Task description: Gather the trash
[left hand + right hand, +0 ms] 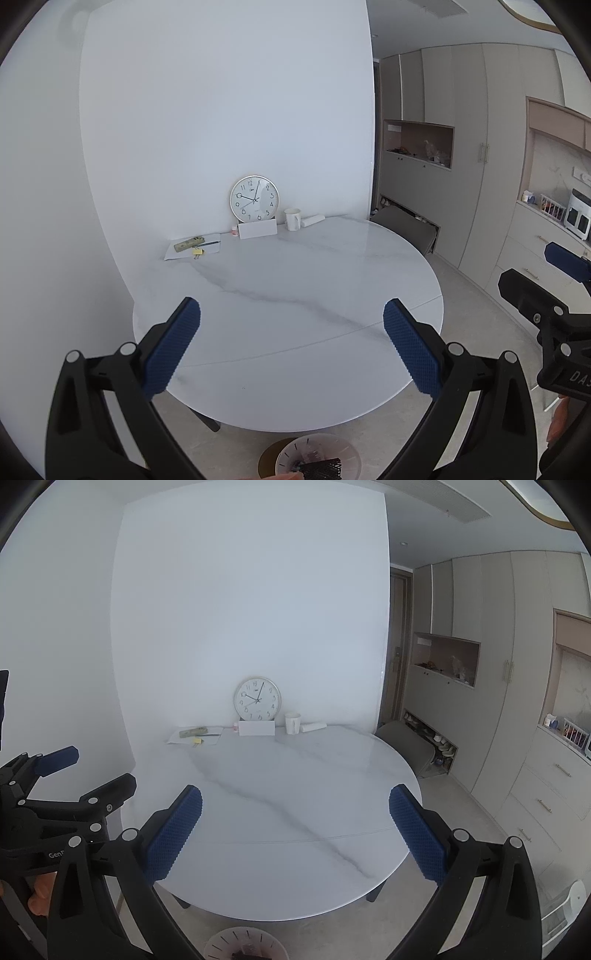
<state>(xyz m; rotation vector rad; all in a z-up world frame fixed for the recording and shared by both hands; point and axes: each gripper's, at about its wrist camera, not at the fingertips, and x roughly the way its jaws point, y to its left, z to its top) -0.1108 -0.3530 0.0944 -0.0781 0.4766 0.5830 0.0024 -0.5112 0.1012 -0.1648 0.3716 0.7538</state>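
My left gripper (291,325) is open above the near part of a round white marble table (303,280), nothing between its blue pads. My right gripper (295,810) is open too, over the same table (280,775), and holds nothing. On the floor below the table's near edge stands a translucent bin (317,459) with dark and coloured scraps inside; the right wrist view shows that bin (246,943) as well. Along the table's far edge lie a paper sheet with a green wrapper (189,243) and a yellow scrap (197,252), a white cup (292,218) and a rolled white wrapper (313,220).
A wall clock (255,199) leans on the wall behind a white card (257,229) and a small pink item (235,231). A grey chair (406,225) is tucked at the table's right. Cabinets (461,166) line the right side. The other gripper (546,317) shows at the frame's right edge.
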